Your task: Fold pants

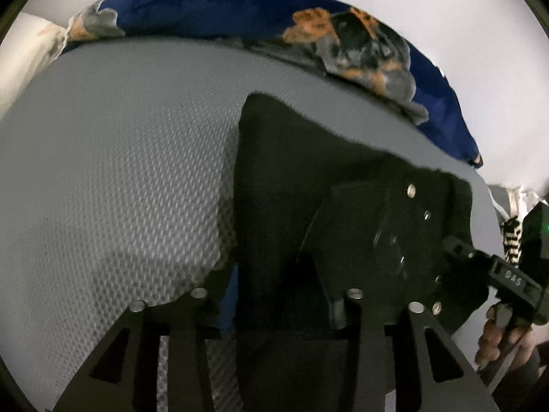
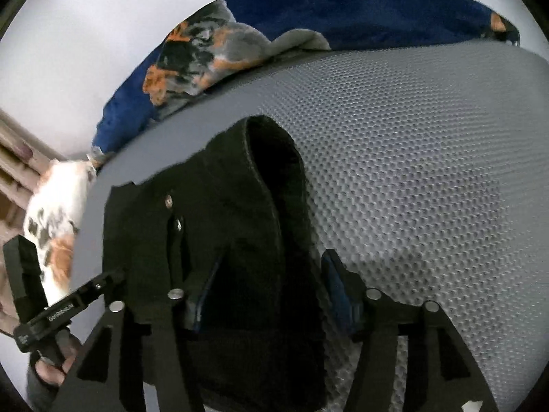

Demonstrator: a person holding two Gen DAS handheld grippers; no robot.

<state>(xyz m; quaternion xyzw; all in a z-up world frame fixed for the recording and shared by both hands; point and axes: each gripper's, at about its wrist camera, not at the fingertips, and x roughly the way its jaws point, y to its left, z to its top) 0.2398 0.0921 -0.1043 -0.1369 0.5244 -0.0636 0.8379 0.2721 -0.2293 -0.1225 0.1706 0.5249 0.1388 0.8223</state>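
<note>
Jaws on my left gripper point(image 1: 278, 295) stood wide, black pants point(image 1: 308, 178) bunched between them and spilling ahead over the grey mesh mattress point(image 1: 120, 154). Off to their right I saw the right gripper point(image 1: 511, 274). From the right wrist, my right gripper point(image 2: 271, 295) gaped too, pants point(image 2: 247, 213) draped between its blue fingers point(image 2: 338, 285).

Grey mesh mattress point(image 1: 120, 171), black pants point(image 1: 291, 178), blue blanket point(image 1: 212, 7) at edge
</note>
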